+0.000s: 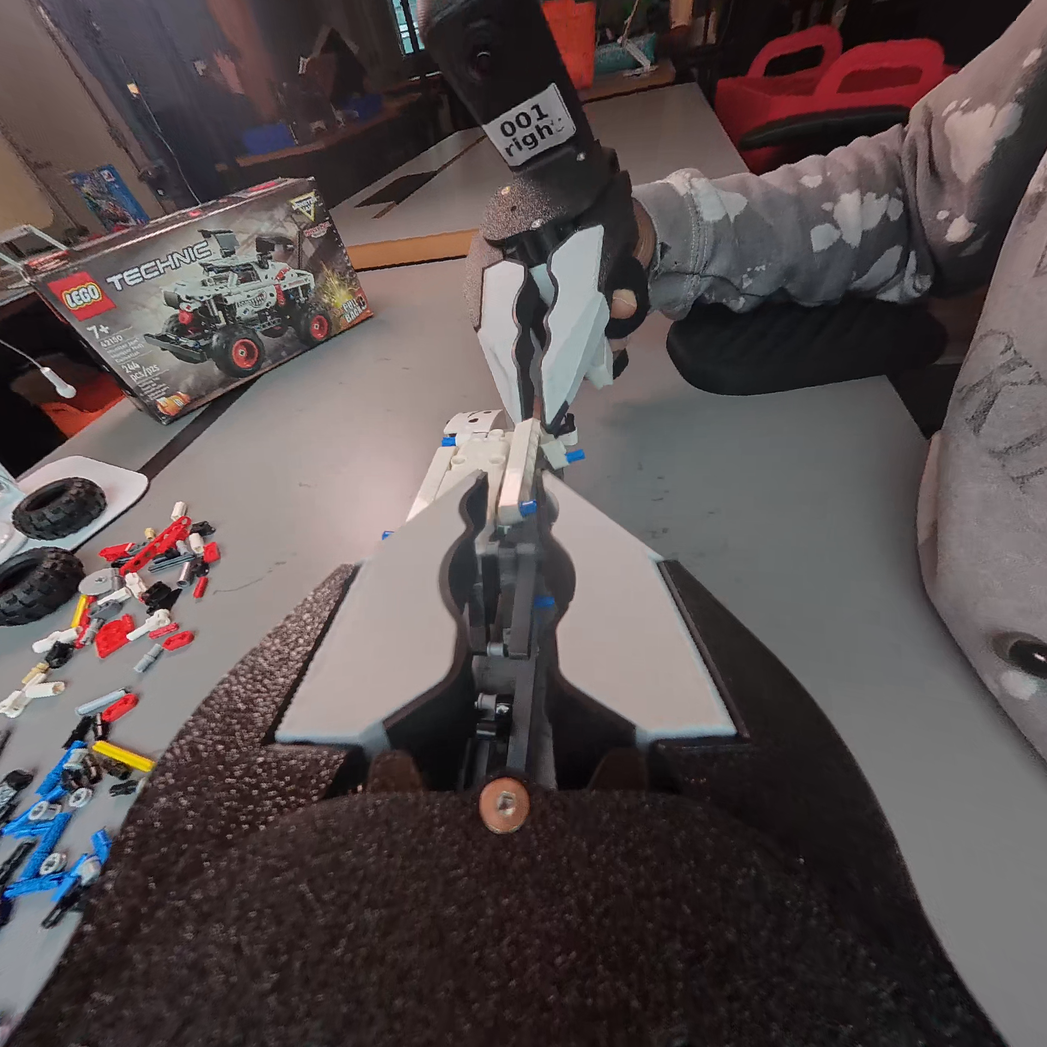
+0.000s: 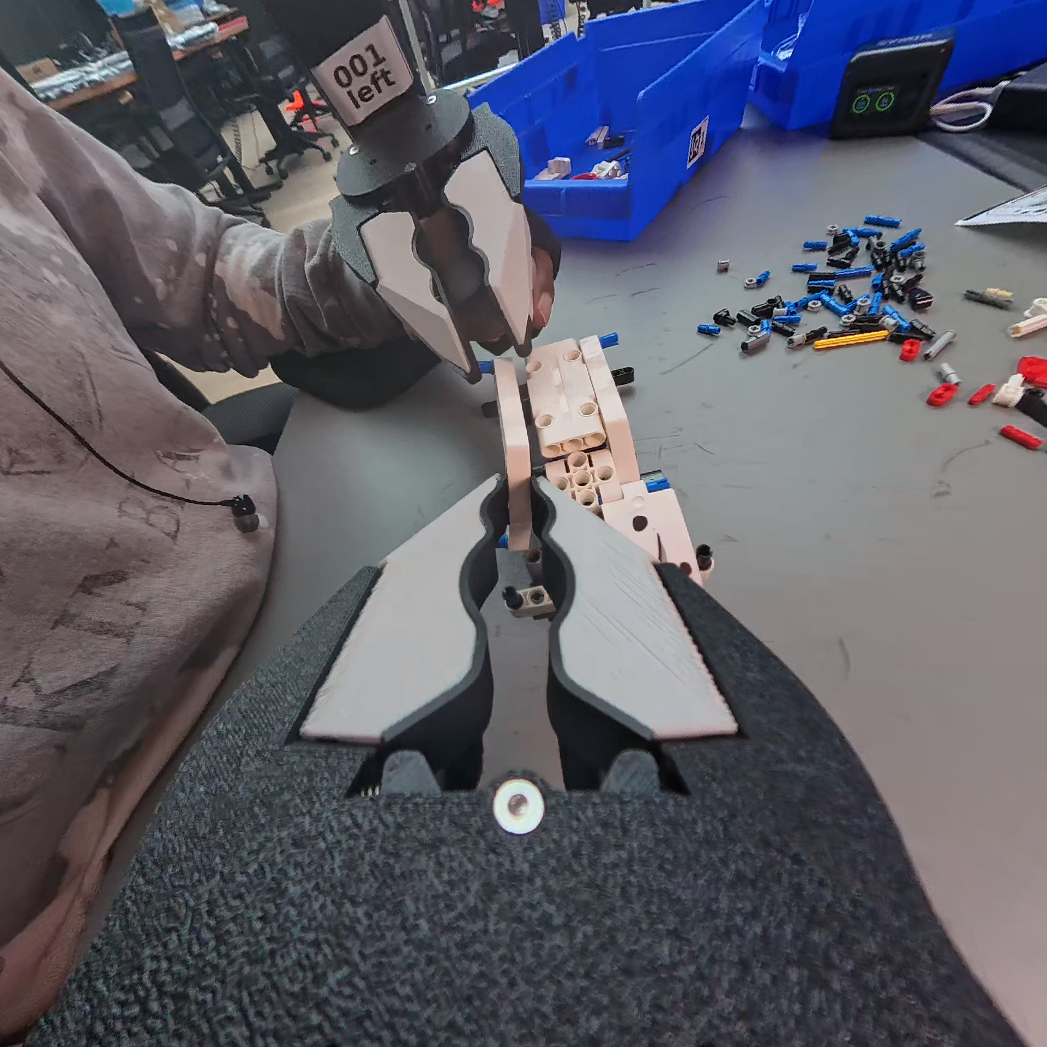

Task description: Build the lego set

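Your left gripper point(image 1: 513, 498) has its fingers closed down to a narrow gap around one end of the long white beam point(image 2: 513, 436), and the grey and black frame parts of the build run back between those fingers toward the camera. From the other side, your right gripper point(image 2: 518, 490) pinches the opposite end of that same beam, its fingers point(image 2: 617, 623) nearly together with only the beam's thickness between them. The beam stands on edge, just beside the white lego assembly point(image 2: 578, 419), which rests on the grey desk point(image 2: 821, 566) between the two grippers; whether the beam is already pinned to the assembly you cannot tell from these views. Blue and black pins stick out of the assembly's sides. Loose red, white, blue, black and yellow pieces point(image 1: 130, 600) lie scattered on the desk to your left, with two black tyres point(image 1: 56, 507) near them and the set's box point(image 1: 198, 294) farther back. Blue bins point(image 2: 640, 113) stand at the desk's far side.
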Available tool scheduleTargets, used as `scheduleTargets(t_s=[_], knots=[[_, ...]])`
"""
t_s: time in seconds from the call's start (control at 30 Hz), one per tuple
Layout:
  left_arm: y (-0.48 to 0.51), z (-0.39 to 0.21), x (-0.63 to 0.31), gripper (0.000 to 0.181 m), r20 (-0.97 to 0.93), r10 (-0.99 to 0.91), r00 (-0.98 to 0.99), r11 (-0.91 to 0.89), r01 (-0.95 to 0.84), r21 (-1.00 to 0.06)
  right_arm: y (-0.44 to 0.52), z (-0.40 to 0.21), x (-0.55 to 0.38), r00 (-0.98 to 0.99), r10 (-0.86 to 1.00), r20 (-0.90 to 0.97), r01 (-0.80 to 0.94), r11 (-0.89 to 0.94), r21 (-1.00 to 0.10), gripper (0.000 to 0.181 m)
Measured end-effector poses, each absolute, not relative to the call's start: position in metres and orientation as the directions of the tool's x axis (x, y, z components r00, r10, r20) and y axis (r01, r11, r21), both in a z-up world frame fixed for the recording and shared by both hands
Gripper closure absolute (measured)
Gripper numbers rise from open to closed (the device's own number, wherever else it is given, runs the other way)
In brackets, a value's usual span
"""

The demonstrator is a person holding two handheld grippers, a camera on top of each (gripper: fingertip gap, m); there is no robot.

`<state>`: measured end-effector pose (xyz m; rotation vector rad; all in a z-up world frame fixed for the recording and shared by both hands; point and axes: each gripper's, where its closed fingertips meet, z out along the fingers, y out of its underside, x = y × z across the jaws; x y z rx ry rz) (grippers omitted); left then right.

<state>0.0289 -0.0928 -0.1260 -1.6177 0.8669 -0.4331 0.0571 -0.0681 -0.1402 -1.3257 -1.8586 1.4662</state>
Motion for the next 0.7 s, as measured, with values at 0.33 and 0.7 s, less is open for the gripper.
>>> scheduleTargets(t_s=[0.33,0.7], knots=[[-0.093,-0.136,0.036,0.165,-0.315,-0.718,0.62,0.02,-0.435,-0.9,-0.071,-0.141,0.06,-0.447,0.827,-0.341,0.469,-0.109,-0.877,0.175],[-0.089,-0.127,0.034,0.168,-0.352,-0.676,0.647,0.043,-0.443,-0.896,-0.07,-0.129,0.058,-0.464,0.818,-0.339,0.415,-0.138,-0.899,0.174]])
